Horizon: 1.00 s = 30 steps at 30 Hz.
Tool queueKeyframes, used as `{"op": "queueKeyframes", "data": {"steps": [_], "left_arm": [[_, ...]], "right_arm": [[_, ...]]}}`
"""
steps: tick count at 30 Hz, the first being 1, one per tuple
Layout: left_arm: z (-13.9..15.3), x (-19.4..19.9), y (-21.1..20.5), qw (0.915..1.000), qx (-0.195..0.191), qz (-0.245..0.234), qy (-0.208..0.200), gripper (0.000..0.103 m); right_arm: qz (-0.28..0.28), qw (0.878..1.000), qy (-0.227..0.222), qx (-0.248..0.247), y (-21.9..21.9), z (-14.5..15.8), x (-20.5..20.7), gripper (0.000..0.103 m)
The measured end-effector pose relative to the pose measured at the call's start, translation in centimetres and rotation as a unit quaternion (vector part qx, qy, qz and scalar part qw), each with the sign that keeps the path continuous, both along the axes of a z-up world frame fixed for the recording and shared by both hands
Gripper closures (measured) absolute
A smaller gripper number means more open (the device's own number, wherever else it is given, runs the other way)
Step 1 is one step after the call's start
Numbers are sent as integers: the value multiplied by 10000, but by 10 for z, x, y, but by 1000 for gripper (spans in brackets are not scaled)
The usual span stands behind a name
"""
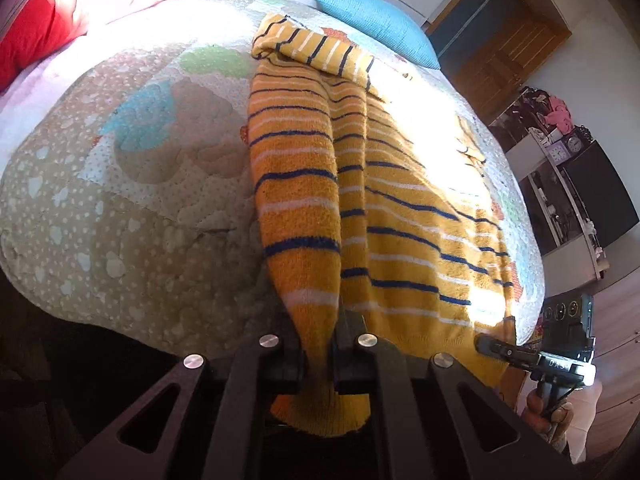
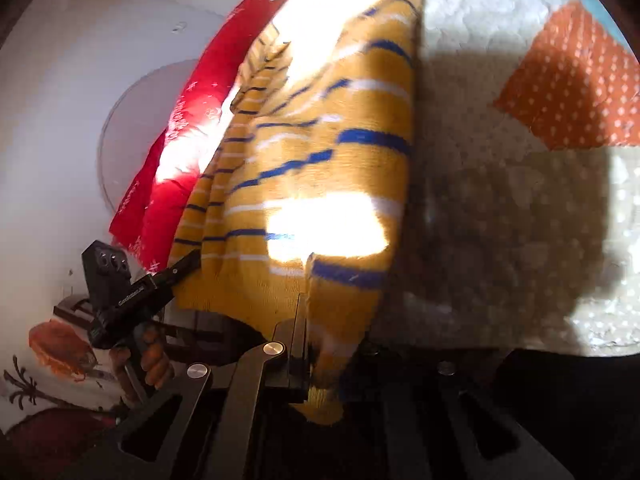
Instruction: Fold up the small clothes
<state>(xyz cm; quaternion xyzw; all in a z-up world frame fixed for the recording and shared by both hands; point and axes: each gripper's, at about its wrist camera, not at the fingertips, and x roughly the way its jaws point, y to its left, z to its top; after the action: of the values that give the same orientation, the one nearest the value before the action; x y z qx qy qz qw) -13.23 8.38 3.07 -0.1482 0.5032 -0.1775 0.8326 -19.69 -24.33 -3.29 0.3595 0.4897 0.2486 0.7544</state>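
A small yellow knit sweater [image 1: 360, 184] with blue and white stripes lies lengthwise on the quilted bedspread [image 1: 120, 184]. Its far end is folded over near the blue pillow. My left gripper [image 1: 330, 360] is shut on the sweater's near hem at its left corner, with cloth bunched between the jaws. My right gripper [image 1: 496, 346] shows at the sweater's right hem corner. In the right wrist view the right gripper [image 2: 320, 356] is shut on that hem of the sweater [image 2: 320, 160] and lifts it off the bedspread [image 2: 500, 200]. The left gripper [image 2: 176, 272] shows there at the other corner.
A red pillow [image 1: 60, 4] lies at the head of the bed, and a blue pillow [image 1: 380, 20] lies beyond the sweater. Shelves with clocks and clutter [image 1: 568, 152] stand to the right of the bed. The bed's near edge is just under both grippers.
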Motion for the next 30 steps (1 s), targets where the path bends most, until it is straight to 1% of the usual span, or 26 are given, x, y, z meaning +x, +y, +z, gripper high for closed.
{"op": "queueKeyframes", "data": {"steps": [2, 4, 6, 8, 10, 13, 15, 17, 19, 22, 24, 28, 30], "left_arm": [[9, -12, 0, 9999, -74, -63, -99, 95], [7, -17, -2, 9998, -133, -112, -44, 95], [0, -12, -4, 9999, -53, -93, 73, 95], [-3, -2, -2, 9998, -76, -49, 201, 95], [3, 9, 3, 9997, -187, -15, 131, 95], [21, 31, 5, 9993, -337, 67, -114, 95], [35, 54, 1, 9984, -454, 122, -307, 95], [47, 83, -10, 9975, -312, 181, -603, 95], [54, 117, -21, 9967, -211, 223, -755, 95], [53, 164, -35, 9971, -100, 301, -699, 95], [50, 189, -43, 9974, -55, 350, -622, 95], [45, 230, -46, 9978, -244, 451, -414, 95], [44, 246, -48, 9977, -316, 466, -374, 95]], "right_arm": [[73, 9997, -167, -139, -5, 14, -16, 94], [3, 9999, -132, -109, -9, 15, -23, 94], [-91, 9999, -48, -26, -9, 10, -19, 94], [-110, 9999, -61, 3, -10, 10, -11, 94], [-135, 9997, -186, -9, -14, 20, 3, 94], [-286, 9985, -473, 27, -26, 41, 36, 94], [-382, 9967, -712, -26, -32, 56, 63, 94], [-465, 9940, -967, -199, -36, 71, 90, 94], [-588, 9918, -1088, -313, -41, 80, 118, 94], [-795, 9879, -1186, -600, -39, 91, 161, 94], [-892, 9873, -1153, -636, -41, 95, 187, 94], [-1020, 9869, -1031, -712, -47, 93, 225, 94], [-1056, 9883, -916, -606, -48, 88, 247, 93]]}}
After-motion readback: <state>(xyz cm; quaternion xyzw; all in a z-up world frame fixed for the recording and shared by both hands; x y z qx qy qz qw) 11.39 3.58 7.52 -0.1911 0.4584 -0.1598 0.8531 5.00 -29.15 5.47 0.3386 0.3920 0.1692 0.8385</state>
